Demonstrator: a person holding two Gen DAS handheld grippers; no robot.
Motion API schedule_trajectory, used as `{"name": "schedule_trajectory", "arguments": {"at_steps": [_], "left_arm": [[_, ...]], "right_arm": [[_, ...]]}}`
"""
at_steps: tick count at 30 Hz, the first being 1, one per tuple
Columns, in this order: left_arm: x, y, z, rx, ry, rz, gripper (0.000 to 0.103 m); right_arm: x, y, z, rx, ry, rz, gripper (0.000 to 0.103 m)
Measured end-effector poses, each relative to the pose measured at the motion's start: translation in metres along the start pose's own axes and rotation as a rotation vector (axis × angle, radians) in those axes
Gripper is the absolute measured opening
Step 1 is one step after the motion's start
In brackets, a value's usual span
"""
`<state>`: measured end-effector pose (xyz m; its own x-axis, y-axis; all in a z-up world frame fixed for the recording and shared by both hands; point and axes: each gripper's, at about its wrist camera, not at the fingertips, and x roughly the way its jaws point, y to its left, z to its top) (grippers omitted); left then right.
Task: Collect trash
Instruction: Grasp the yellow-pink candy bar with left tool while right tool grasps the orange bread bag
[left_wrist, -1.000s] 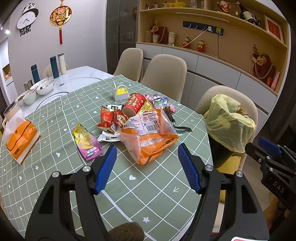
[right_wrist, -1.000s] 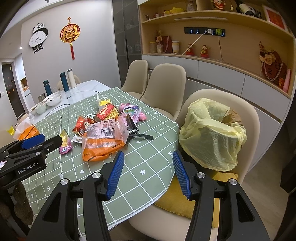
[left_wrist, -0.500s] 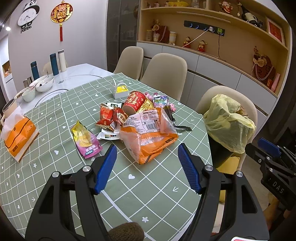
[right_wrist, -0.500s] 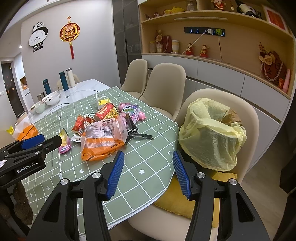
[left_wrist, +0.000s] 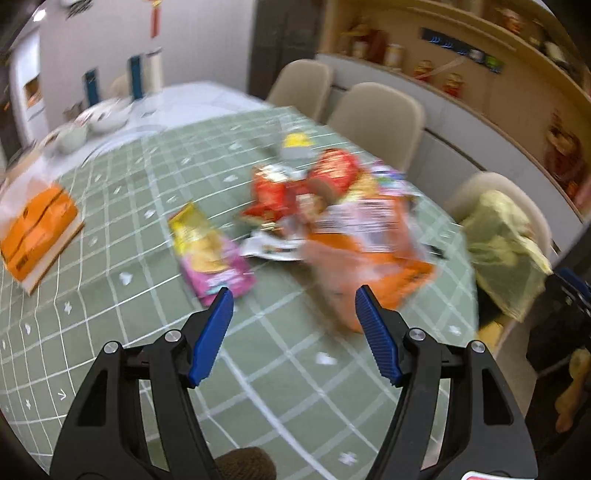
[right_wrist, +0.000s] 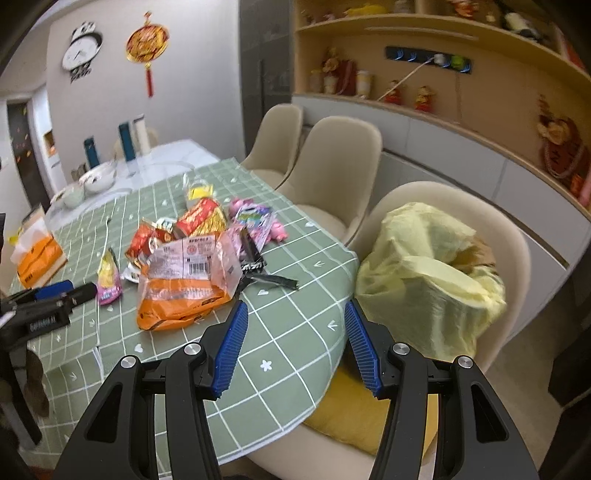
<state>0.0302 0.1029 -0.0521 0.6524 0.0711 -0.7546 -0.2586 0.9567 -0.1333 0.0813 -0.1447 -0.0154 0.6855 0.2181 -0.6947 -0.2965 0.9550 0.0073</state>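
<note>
A heap of snack wrappers lies on the green checked tablecloth (left_wrist: 147, 192). A large orange and clear bag (left_wrist: 373, 258) (right_wrist: 184, 284) lies nearest, with red packets (left_wrist: 273, 192) (right_wrist: 142, 242) and a red tube (right_wrist: 197, 218) behind it. A pink and yellow packet (left_wrist: 210, 254) (right_wrist: 107, 277) lies to the left. A yellow trash bag (right_wrist: 424, 280) (left_wrist: 506, 251) sits on the near chair. My left gripper (left_wrist: 293, 299) is open and empty, just short of the pink packet and the orange bag; it also shows in the right wrist view (right_wrist: 55, 295). My right gripper (right_wrist: 293, 310) is open and empty above the table's edge.
An orange tissue pack (left_wrist: 37, 232) lies at the table's left. Bowls (right_wrist: 96, 181) and tall bottles (right_wrist: 127, 142) stand at the far end. Two beige chairs (right_wrist: 332, 166) stand along the right side. A yellow cushion (right_wrist: 354, 417) lies on the near chair's seat.
My left gripper has moved forward and down toward the wrappers, and its view is blurred by the motion. My right gripper has moved a little closer to the table's edge.
</note>
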Motion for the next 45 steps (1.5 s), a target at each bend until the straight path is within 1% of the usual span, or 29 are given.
{"name": "schedule_trajectory", "arguments": {"at_steps": [1,2,5,6,9,11,13,16,17,21,22,24,25,26,27,29,30,33,34,36,38,39,40,41,42,43,45], "left_arm": [[0.009,0.011,0.001,-0.031,0.017,0.015,0.065],[0.021,0.027,0.005,-0.088,0.043,0.019,0.065],[0.04,0.054,0.011,-0.197,0.041,-0.006,0.068],[0.047,0.061,0.013,-0.222,0.04,-0.003,0.068],[0.068,0.078,0.021,-0.276,0.049,0.076,0.068],[0.082,0.085,0.025,-0.295,0.065,0.148,0.068],[0.096,0.09,0.027,-0.325,0.101,0.164,0.068],[0.11,0.092,0.03,-0.357,0.143,0.162,0.067],[0.109,0.09,0.031,-0.359,0.132,0.173,0.062],[0.106,0.089,0.029,-0.4,0.13,0.196,0.059],[0.107,0.088,0.03,-0.4,0.133,0.203,0.058],[0.109,0.079,0.03,-0.363,0.155,0.251,0.054],[0.11,0.075,0.03,-0.337,0.164,0.276,0.047],[0.109,0.073,0.028,-0.313,0.171,0.302,0.033],[0.107,0.073,0.026,-0.314,0.173,0.302,0.025],[0.099,0.077,0.023,-0.36,0.174,0.225,0.008],[0.091,0.079,0.021,-0.377,0.168,0.195,0.008],[0.07,0.079,0.02,-0.376,0.137,0.167,0.007],[0.059,0.079,0.019,-0.38,0.123,0.149,0.007],[0.046,0.079,0.021,-0.382,0.108,0.131,0.007],[0.029,0.078,0.02,-0.379,0.101,0.115,0.007],[0.023,0.077,0.021,-0.374,0.099,0.108,0.007],[0.017,0.076,0.022,-0.367,0.096,0.1,0.007],[0.009,0.074,0.022,-0.356,0.09,0.093,0.007],[0.004,0.073,0.024,-0.347,0.085,0.091,0.007],[-0.002,0.07,0.024,-0.336,0.08,0.094,0.007],[-0.016,0.067,0.026,-0.313,0.079,0.1,0.007]], "right_arm": [[0.008,0.001,0.002,-0.008,0.017,0.011,0.052],[0.02,0.004,0.005,-0.021,0.043,0.033,0.052],[0.046,0.012,0.012,-0.068,0.084,0.075,0.052],[0.054,0.015,0.013,-0.087,0.091,0.09,0.052],[0.075,0.022,0.015,-0.136,0.097,0.127,0.052],[0.088,0.023,0.015,-0.139,0.106,0.143,0.052],[0.097,0.021,0.014,-0.12,0.118,0.179,0.052],[0.105,0.017,0.01,-0.13,0.128,0.175,0.052],[0.107,0.014,0.008,-0.132,0.131,0.17,0.052],[0.12,-0.001,0.003,-0.105,0.153,0.178,0.052],[0.122,-0.004,0.002,-0.093,0.157,0.185,0.052],[0.13,-0.009,0.002,-0.068,0.161,0.21,0.052],[0.132,-0.009,0.003,-0.059,0.157,0.221,0.052],[0.135,-0.008,0.005,-0.052,0.147,0.231,0.052],[0.137,-0.006,0.008,-0.049,0.139,0.242,0.052],[0.139,0.002,0.014,-0.048,0.122,0.275,0.052],[0.139,0.008,0.017,-0.053,0.113,0.292,0.052],[0.141,0.028,0.027,-0.097,0.093,0.333,0.052],[0.142,0.036,0.029,-0.122,0.085,0.335,0.052],[0.147,0.052,0.035,-0.184,0.069,0.314,0.052],[0.155,0.06,0.039,-0.201,0.083,0.31,0.052],[0.159,0.062,0.041,-0.191,0.094,0.317,0.047],[0.163,0.061,0.044,-0.157,0.116,0.344,0.043],[0.165,0.06,0.045,-0.136,0.134,0.362,0.03],[0.166,0.058,0.046,-0.112,0.161,0.39,0.024],[0.165,0.057,0.046,-0.101,0.171,0.404,0.023],[0.149,0.053,0.049,-0.107,0.15,0.414,0.016]]}}
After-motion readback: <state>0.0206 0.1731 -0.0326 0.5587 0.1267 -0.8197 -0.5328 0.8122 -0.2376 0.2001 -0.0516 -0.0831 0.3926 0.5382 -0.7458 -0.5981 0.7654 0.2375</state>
